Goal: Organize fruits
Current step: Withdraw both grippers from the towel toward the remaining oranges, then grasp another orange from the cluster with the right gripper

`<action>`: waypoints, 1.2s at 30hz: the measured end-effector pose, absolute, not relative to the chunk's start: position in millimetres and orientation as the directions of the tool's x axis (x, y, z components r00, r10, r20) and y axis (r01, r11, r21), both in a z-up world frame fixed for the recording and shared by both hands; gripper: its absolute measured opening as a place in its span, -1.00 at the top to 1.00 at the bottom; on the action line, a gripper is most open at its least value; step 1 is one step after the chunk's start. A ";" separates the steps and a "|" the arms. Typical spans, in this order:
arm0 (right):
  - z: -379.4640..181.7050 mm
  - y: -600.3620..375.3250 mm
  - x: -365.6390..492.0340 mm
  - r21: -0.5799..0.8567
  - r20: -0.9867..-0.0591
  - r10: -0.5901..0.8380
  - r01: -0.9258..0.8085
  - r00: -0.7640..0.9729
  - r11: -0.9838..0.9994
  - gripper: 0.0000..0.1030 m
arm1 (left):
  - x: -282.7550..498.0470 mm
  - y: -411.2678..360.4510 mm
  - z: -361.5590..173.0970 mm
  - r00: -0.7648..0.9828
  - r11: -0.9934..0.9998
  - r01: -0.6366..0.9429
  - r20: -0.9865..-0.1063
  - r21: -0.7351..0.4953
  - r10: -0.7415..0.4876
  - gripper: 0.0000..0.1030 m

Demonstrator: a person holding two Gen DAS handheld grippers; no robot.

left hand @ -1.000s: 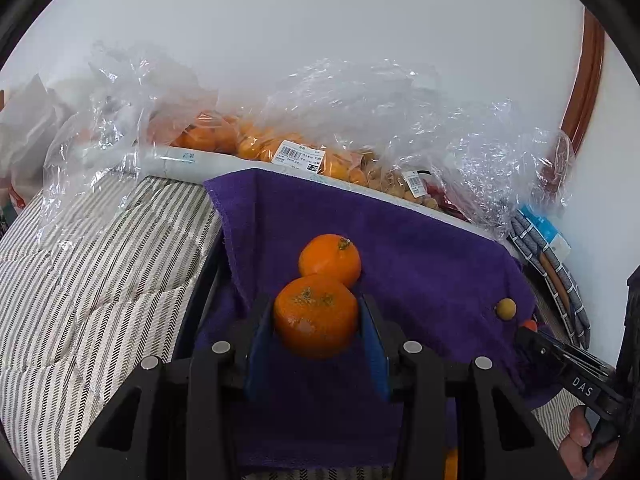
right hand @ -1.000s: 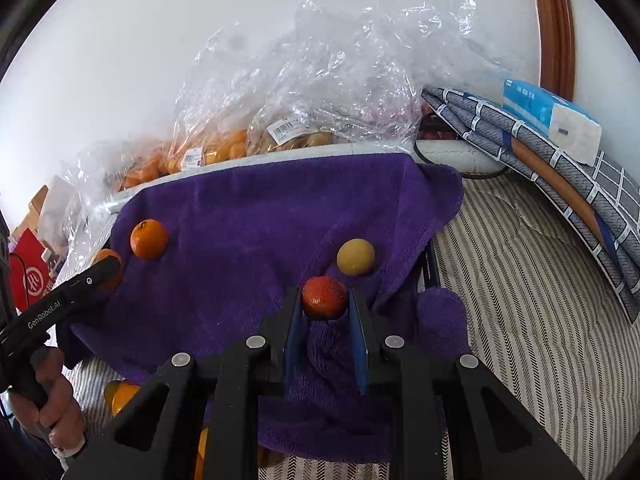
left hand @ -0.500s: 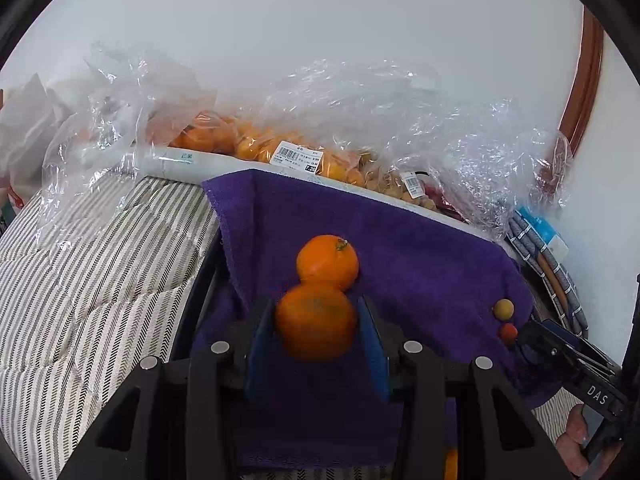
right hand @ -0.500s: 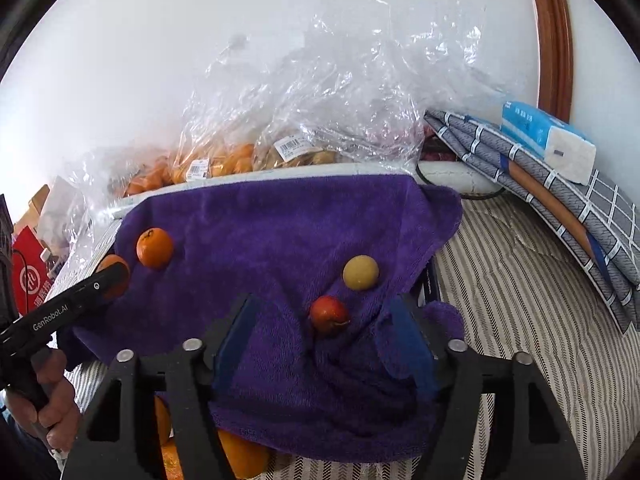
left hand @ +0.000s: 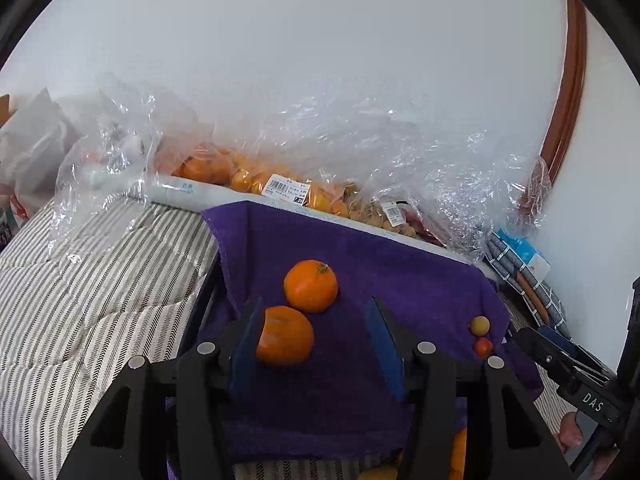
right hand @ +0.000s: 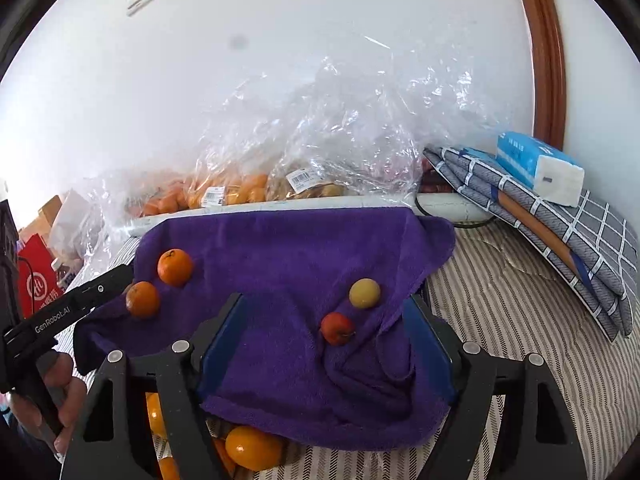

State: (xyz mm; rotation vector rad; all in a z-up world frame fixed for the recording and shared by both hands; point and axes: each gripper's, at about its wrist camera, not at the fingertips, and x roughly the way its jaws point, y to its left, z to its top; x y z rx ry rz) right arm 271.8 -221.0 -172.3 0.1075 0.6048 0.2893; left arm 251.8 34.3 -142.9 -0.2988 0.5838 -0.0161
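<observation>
The left gripper (left hand: 316, 344) has just been opening: its blue pads stand apart, and the round orange mandarin (left hand: 285, 335) between them lies on the purple terry towel (left hand: 400, 280), touching the left pad only, released. A second orange mandarin with a green stem nub (left hand: 311, 285) sits just behind it, the two touching, near the towel's left edge.

Over at the towel's right edge, the right gripper (right hand: 326, 344) has just been spreading too and now gapes wide, gripping nothing. The small red round fruit (right hand: 337, 328) lies free on the towel between its blue pads, clear of both. Just behind it rests a small yellow round fruit (right hand: 364, 293), the pair almost touching.

Along the towel's far edge, crumpled clear plastic bags (right hand: 320, 148) lean on the white wall. One holds a heap of orange fruit (right hand: 244, 190) with a barcode label, another a pile of tan, knobbly fruit (right hand: 316, 190), also labelled. Under the towel's near edge more orange fruit (right hand: 253, 448) peeks out; what holds it I cannot tell. A person's hand (right hand: 66, 396) grips the left tool's handle.
</observation>
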 end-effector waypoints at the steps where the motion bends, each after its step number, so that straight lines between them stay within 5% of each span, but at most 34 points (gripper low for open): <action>1: -171.7 -219.5 269.9 0.174 -0.542 0.294 -0.237 0.787 0.956 -0.55 | 250.0 34.0 -141.4 0.839 0.956 -0.071 -0.536 -0.284 -0.097 0.02; 11: -157.6 -221.6 244.5 0.202 -0.543 0.337 -0.270 0.769 0.942 -0.38 | 210.9 53.1 -135.6 0.828 0.951 -0.124 -0.557 -0.285 -0.059 0.02; 30: -186.6 -198.4 184.1 0.159 -0.659 0.296 -0.257 0.691 0.953 0.40 | 130.5 66.2 -145.3 0.816 0.973 -0.115 -0.577 -0.201 -0.023 -0.23; 36: -199.9 -192.0 209.7 0.175 -0.694 0.298 -0.248 0.655 0.953 0.41 | 128.4 74.5 -142.2 0.835 0.962 -0.153 -0.550 -0.226 0.003 -0.24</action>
